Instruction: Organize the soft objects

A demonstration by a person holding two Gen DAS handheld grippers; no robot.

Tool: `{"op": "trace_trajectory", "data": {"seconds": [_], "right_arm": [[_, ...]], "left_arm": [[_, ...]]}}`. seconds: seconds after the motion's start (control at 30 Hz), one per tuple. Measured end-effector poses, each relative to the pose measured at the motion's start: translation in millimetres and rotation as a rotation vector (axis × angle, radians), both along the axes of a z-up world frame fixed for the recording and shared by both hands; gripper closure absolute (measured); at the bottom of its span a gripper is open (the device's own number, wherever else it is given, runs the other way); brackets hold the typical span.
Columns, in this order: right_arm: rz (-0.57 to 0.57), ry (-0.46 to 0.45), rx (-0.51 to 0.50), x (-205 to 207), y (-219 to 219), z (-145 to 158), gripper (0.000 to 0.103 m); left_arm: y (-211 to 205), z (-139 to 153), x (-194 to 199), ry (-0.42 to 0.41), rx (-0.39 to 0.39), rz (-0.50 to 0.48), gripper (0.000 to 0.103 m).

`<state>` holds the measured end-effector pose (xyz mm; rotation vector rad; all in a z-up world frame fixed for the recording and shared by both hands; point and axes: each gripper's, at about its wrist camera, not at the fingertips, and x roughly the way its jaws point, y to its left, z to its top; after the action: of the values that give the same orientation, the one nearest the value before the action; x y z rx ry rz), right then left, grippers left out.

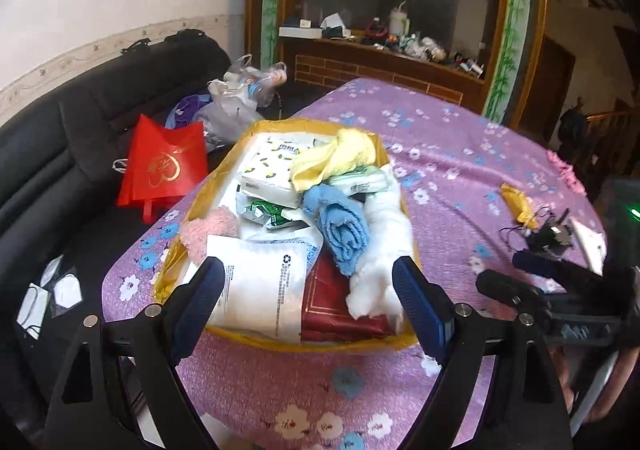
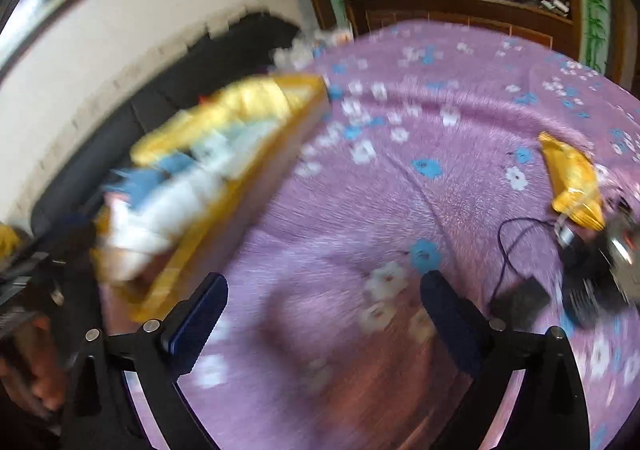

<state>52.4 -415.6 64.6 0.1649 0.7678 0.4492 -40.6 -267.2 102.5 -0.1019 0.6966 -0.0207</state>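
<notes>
Towels [image 1: 340, 234] fill the box [image 1: 280, 344]; left gripper [image 1: 308, 290] and blurred right gripper [image 2: 324, 302] apparently gape wide.

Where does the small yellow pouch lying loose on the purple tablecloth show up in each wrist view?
Left wrist: the small yellow pouch lies right of centre, beyond the yellow-lined box of soft items.
Right wrist: the pouch sits at the right edge, just above the dark gadget and its thin cable.
Shared landmark: the yellow-lined box, left of the pouch in both.
</notes>
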Motion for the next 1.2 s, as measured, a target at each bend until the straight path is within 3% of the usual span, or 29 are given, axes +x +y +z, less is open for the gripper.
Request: {"op": "trace_trajectory", "data": {"seconds": [0.13, 0.43, 0.7, 1.2], "right_arm": [[-0.014, -0.088, 0.057, -42.6, 19.2, 22.7, 0.003], [0.032, -0.135, -0.013, -83.0, 51.2, 51.1, 0.003], [0.03, -0.168, 0.009, -109.7, 62.7, 74.2, 0.002], [0.033, -0.127, -0.022, -91.4, 86.1, 65.4, 0.002]], "left_arm": [[10.8, 12.0, -9.3, 0.003, -0.054, -0.018, 0.017], [29.2, 31.8, -40.1, -0.045, -0.014, 0.059, 0.017], [37.8, 40.3, -59.0, -0.077, 0.011, 0.065, 0.017], [50.3, 23.2, -39.7, -0.051, 0.008, 0.084, 0.017]]}}
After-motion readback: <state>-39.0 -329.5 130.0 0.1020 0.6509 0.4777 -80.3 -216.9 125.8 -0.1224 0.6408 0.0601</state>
